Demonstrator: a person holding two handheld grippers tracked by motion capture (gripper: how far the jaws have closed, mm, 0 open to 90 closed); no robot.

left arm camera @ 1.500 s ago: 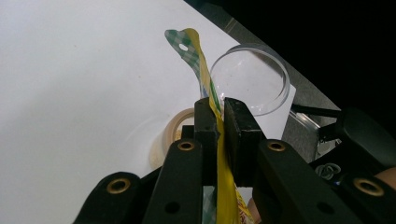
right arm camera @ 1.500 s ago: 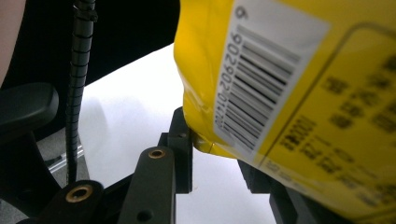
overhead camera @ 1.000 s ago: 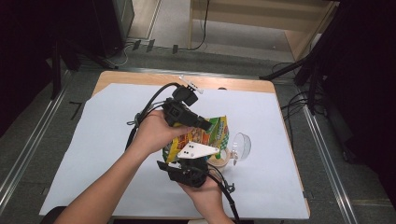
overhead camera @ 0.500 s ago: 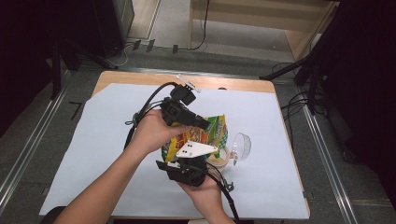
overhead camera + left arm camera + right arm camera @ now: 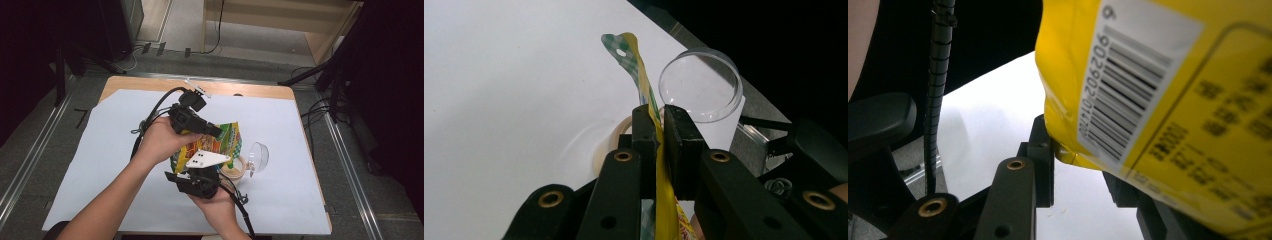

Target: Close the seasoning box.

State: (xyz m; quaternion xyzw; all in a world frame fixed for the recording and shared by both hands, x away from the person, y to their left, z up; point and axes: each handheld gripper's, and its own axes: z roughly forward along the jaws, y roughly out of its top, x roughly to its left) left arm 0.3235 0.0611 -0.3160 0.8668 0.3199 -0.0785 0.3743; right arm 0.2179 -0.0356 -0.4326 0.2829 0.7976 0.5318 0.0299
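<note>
Both hands hold grippers over the middle of the table (image 5: 125,85), which has a wooden top covered by a smooth matte white sheet (image 5: 300,200). The left gripper (image 5: 215,132), black with hinged links and brass-coloured pivot pins, pinches the flat sealed edge of the snack bag (image 5: 225,142); in the left gripper view its jaws press together on that thin seam (image 5: 659,150), with the green-checked corner and its small punched hole sticking up beyond the tips. The bag is glossy crinkled foil-plastic, yellow with green and orange print, held up off the sheet between the two grippers. The right gripper (image 5: 202,172), carrying a grey three-cornered plate, comes from below and grips the bag's lower end; in the right gripper view the puffy yellow back panel (image 5: 1168,100) with a white barcode label sits between the partly closed jaws, one pad against the crimped corner, the other jaw mostly hidden behind the bag. Just right of the bag on the sheet sits a small round beige bowl (image 5: 239,170), and beside it a clear, round, shallow plastic lid (image 5: 259,156) tipped up on edge. Ribbed black cables trail from both grippers.
</note>
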